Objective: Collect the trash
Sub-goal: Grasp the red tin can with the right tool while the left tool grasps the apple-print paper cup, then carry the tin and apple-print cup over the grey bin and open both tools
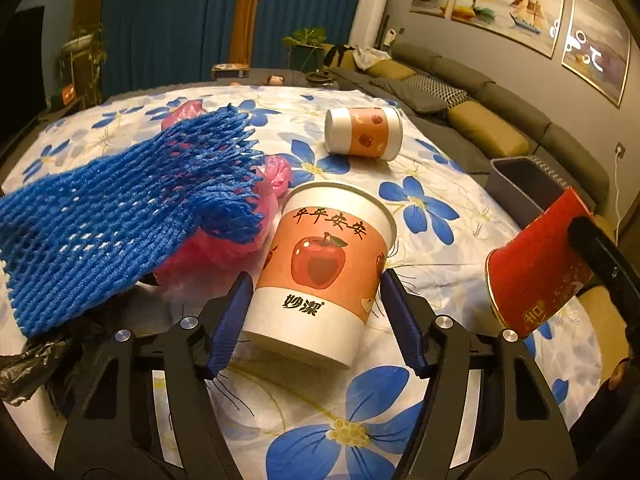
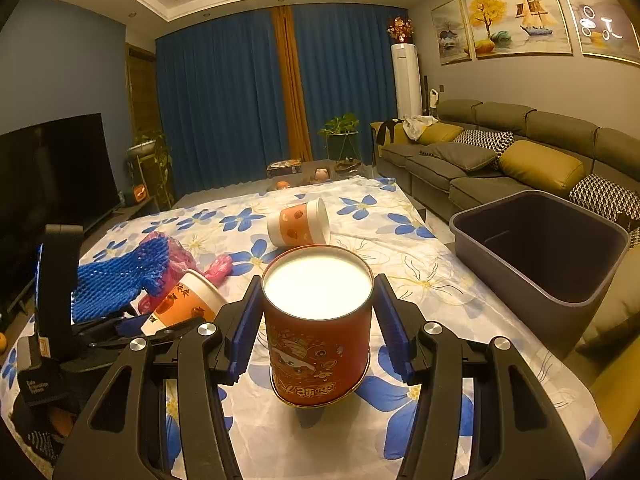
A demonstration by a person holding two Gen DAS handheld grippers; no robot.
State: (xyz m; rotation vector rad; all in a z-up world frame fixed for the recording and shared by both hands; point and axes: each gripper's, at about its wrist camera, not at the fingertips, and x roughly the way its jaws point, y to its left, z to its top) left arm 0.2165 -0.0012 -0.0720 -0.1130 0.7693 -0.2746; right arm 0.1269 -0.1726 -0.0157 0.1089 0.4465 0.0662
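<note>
1. The left gripper (image 1: 316, 316) has a black plastic frame with triangular cut-outs and round silver screw heads at its pivots.
2. Its ribbed blue pads (image 1: 230, 322) line both fingers.
3. The right gripper (image 2: 316, 330) looks alike; at its 9 o'clock, the left unit's black body carries a small white-lettered label.

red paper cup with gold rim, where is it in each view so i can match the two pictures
Left wrist view: the red paper cup with gold rim is at the right edge, tilted, held off the cloth by the right hand-held gripper.
Right wrist view: it is centre foreground, open mouth towards the camera, clamped between the blue pads.
Shared landmark: the grey plastic bin beyond the table's right edge, by the sofa.
</note>
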